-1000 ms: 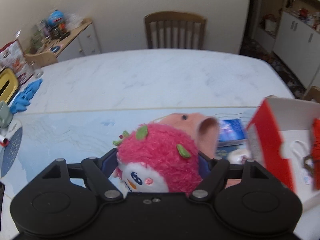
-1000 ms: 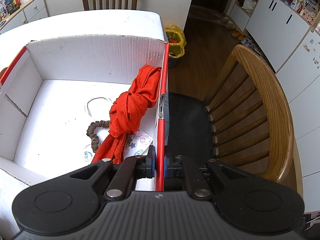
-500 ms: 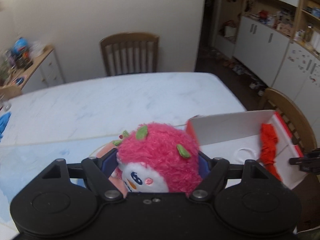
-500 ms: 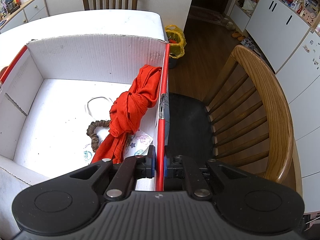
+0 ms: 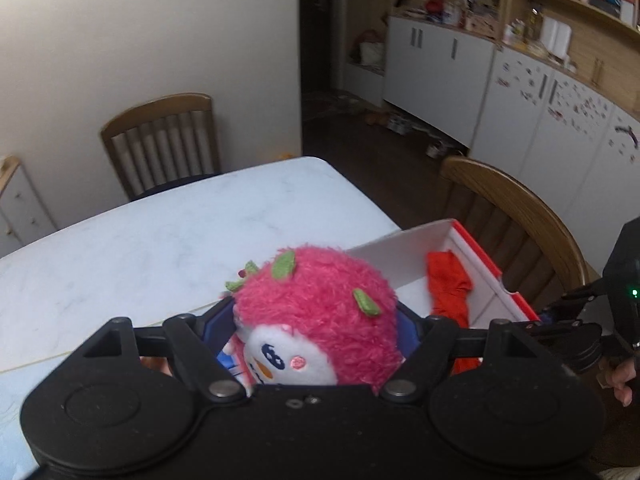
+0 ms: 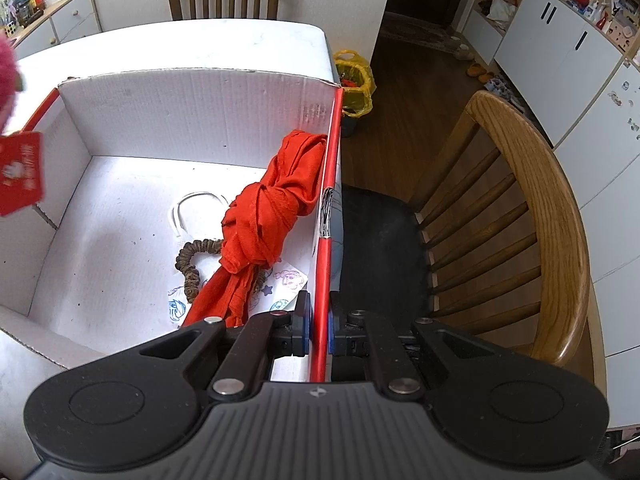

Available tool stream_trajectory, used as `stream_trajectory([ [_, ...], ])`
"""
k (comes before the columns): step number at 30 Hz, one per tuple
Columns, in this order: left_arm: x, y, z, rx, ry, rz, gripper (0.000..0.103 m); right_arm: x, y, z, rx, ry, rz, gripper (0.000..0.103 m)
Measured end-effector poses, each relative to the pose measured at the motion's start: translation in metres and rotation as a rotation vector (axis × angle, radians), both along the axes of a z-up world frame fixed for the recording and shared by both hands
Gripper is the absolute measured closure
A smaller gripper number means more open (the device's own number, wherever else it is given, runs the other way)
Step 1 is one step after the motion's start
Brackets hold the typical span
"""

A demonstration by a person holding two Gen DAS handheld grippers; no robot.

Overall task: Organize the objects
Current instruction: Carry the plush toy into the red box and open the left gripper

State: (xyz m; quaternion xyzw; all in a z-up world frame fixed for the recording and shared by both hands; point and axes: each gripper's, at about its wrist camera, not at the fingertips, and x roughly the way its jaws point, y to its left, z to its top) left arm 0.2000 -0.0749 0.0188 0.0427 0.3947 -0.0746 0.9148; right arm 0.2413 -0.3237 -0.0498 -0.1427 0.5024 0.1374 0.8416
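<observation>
**Plush on its way to the box**

We have the pink plush (image 5: 316,312) clamped between the blue pads of our left gripper (image 5: 316,320), its jaws closed on the toy's sides, and we carry it above the table (image 5: 160,232) toward the box (image 5: 404,256). Our right gripper (image 6: 319,330) has its jaws narrowed onto the box's red right wall, one pad inside and one outside, steadying it at the table edge. So we judge the step in hand to be the transfer of the plush into the box.

The next move calls for bringing the plush over the open white floor on the left of the box, clear of the red cloth (image 6: 268,216) and the brown beaded loop (image 6: 192,256) lying along the right side, then lowering and spreading the left jaws while the right keeps the wall pinched.

The left view shows the grip on the plush, but most of the box floor is hidden behind the toy. The right view lays that floor open, with the printed paper under the cloth, and catches only a pink edge (image 6: 8,64) and a red tag (image 6: 20,172) at its left border; the tag probably hangs from the plush, though that corner is too cropped to be sure.
</observation>
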Motion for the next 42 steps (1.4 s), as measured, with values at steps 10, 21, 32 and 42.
stream_trajectory([
  [10, 0.038, -0.054, -0.044, 0.072, 0.076, -0.094, 0.026, 0.0, -0.004, -0.002, 0.02, 0.001, 0.002, 0.095],
  [21, 0.07, -0.081, -0.086, 0.137, 0.159, -0.122, 0.026, -0.001, -0.01, -0.002, 0.044, 0.007, 0.012, 0.096],
  [32, 0.085, -0.1, -0.111, 0.17, 0.21, -0.149, 0.026, 0.0, -0.011, 0.0, 0.055, 0.013, 0.034, 0.095],
  [42, 0.088, -0.1, -0.121, 0.174, 0.226, -0.147, 0.025, 0.001, -0.011, 0.0, 0.055, 0.015, 0.043, 0.095],
])
